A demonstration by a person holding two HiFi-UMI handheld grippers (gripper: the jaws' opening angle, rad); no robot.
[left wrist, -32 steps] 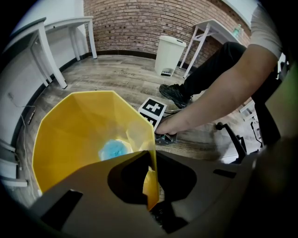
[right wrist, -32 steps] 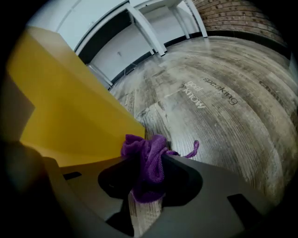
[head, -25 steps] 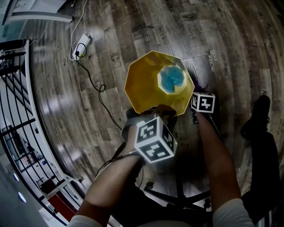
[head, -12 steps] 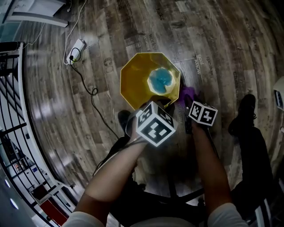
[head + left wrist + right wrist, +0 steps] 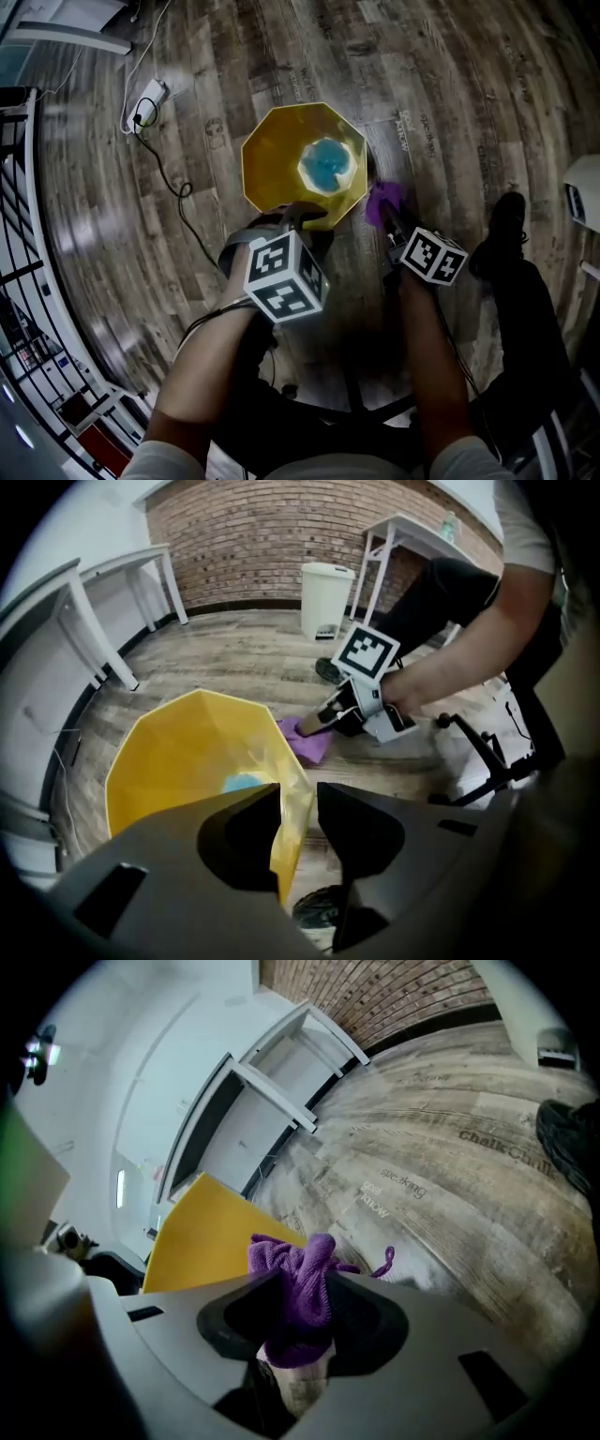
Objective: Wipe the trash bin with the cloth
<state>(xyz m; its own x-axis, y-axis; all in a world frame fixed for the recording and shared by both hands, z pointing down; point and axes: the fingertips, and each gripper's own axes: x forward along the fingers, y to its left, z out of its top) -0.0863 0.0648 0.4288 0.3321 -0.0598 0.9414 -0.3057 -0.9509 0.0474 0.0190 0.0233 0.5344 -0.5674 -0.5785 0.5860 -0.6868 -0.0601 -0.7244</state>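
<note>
cloth [image 5: 292, 1260] clamped in right hand-held gripper [image 5: 302, 1299]: plain in right gripper view, not head view

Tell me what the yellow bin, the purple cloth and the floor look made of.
The yellow bin: likely hard plastic, smooth, slightly glossy, thin faceted walls. The purple cloth: soft fuzzy fabric, perhaps microfibre; it bunches. The floor: wood-look planks with printed lettering and glare, perhaps laminate.

The left gripper [image 5: 298, 214] has just been opening its jaws, which now stand loose on either side of the trash bin [image 5: 272, 155] wall instead of pinching it. The right gripper [image 5: 389, 223] has risen, bringing its cloth [image 5: 384, 199] up beside the rim
</note>
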